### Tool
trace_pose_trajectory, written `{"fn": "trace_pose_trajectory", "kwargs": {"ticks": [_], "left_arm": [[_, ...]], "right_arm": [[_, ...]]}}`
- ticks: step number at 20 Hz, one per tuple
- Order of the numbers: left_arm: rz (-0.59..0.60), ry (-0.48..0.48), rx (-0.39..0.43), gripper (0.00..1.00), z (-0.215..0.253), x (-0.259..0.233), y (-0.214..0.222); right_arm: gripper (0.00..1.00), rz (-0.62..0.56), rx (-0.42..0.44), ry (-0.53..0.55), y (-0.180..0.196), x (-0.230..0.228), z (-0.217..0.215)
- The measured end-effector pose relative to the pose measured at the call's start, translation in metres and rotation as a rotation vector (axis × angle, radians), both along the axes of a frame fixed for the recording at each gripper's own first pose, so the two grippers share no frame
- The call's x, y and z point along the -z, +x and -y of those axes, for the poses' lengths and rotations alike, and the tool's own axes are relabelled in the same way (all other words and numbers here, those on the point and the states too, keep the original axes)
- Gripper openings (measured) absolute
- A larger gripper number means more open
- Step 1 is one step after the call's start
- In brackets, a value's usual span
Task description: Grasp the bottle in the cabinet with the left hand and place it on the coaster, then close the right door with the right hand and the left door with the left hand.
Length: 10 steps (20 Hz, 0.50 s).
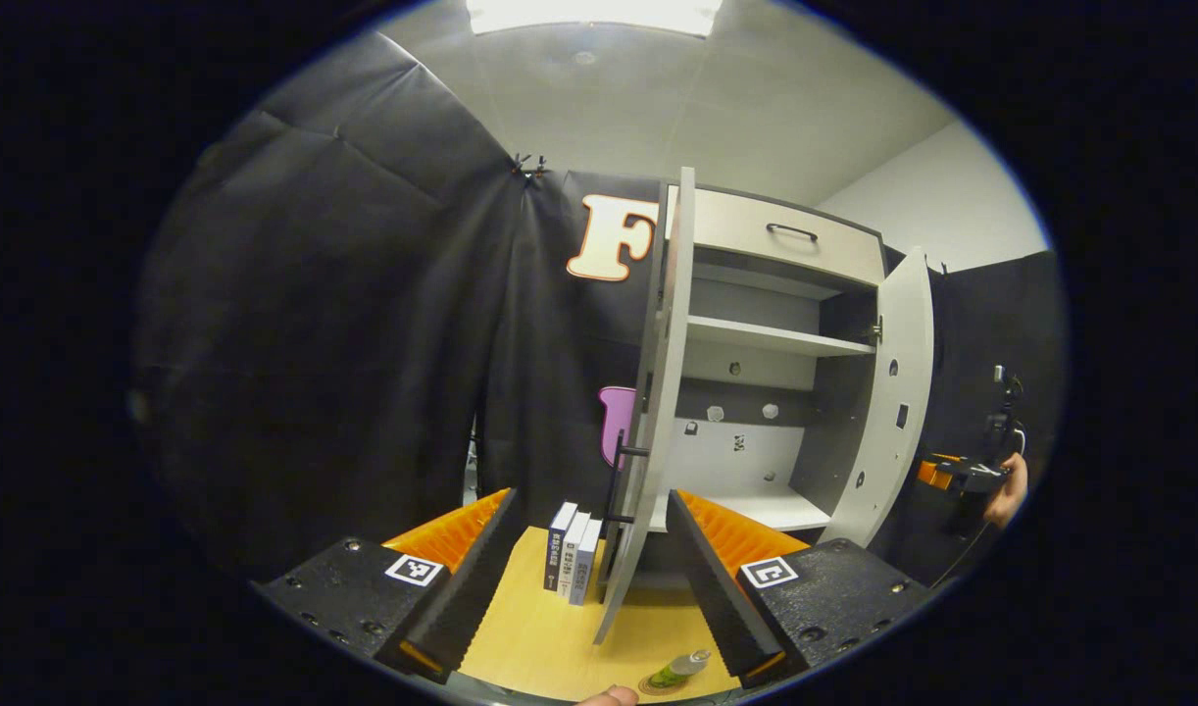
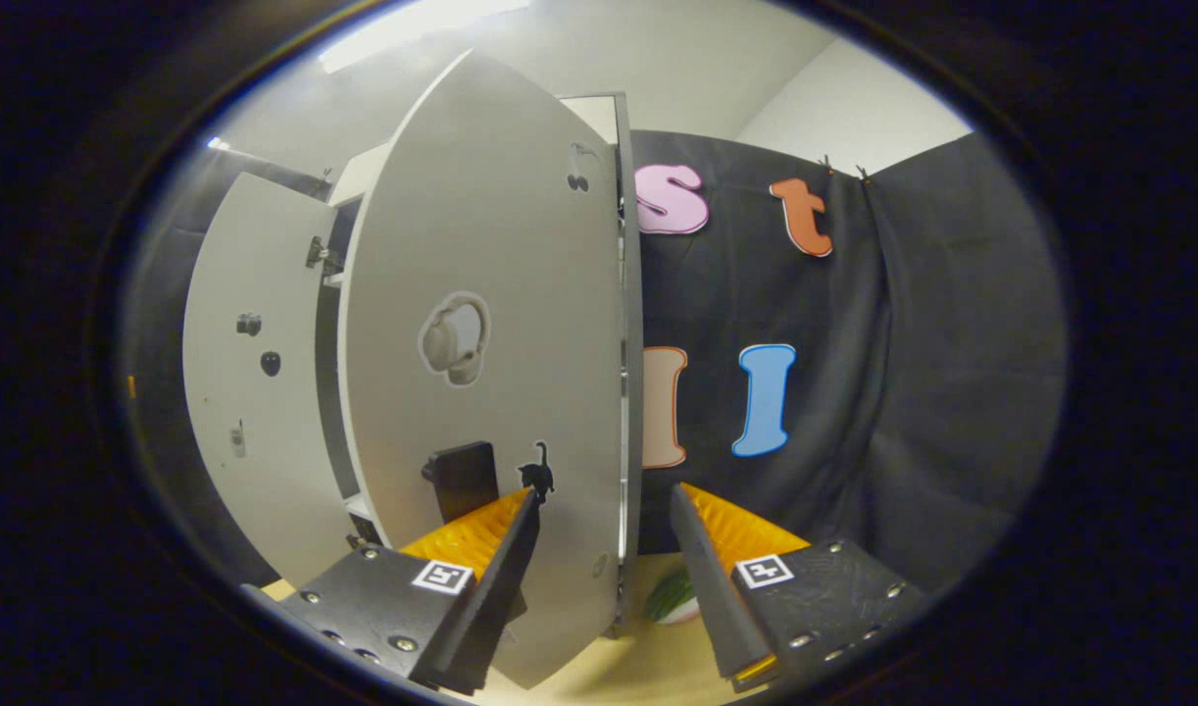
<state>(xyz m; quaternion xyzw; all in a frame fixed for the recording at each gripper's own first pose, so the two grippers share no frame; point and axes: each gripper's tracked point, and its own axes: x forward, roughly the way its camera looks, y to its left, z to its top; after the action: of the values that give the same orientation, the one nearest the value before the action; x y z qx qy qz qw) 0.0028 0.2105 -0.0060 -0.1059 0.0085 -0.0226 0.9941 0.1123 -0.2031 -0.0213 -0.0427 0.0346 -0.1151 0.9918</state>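
While the left gripper hangs above the wooden counter with its two fingers spread wide, it holds nothing, and it looks toward the cabinet. In the left gripper view, from left to right, three books stand upright on the counter just beside the left door. This door stands open, edge-on to the camera, with its dark handle on the near side. The lower edge of the door falls between the two fingers, but it does not touch them. Below it, near the bottom edge, the bottle rests on the round coaster, and a fingertip shows just beside them. Farther right the cabinet shelves lie open, then the right door stands open too. At the far right a hand holds the other gripper near that door's outer side.

In the right gripper view, the right gripper is also spread and holds nothing. The inner face of the left door shows at the left. The right door stands close in front, and its edge comes down between the fingers. The left finger lies very near its surface; I cannot tell if they touch. A green and white thing lies low on the counter between the fingers.
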Motion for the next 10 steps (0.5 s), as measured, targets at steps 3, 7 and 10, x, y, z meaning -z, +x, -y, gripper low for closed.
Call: {"fn": "trace_pose_trajectory", "kwargs": {"ticks": [3,7,10], "left_arm": [[-0.001,-0.012,-0.026,0.95,-0.012,0.009,-0.007],[-0.056,-0.014,-0.058,0.95,-0.031,0.033,-0.006],[-0.055,0.0,-0.089,0.95,-0.042,0.038,0.001]], "right_arm": [[0.8,0.028,0.02,-0.014,0.004,-0.007,-0.001],[0.84,0.019,0.055,0.021,0.008,-0.003,-0.002],[0.8,-0.003,0.074,0.093,0.013,0.005,-0.011]]}}
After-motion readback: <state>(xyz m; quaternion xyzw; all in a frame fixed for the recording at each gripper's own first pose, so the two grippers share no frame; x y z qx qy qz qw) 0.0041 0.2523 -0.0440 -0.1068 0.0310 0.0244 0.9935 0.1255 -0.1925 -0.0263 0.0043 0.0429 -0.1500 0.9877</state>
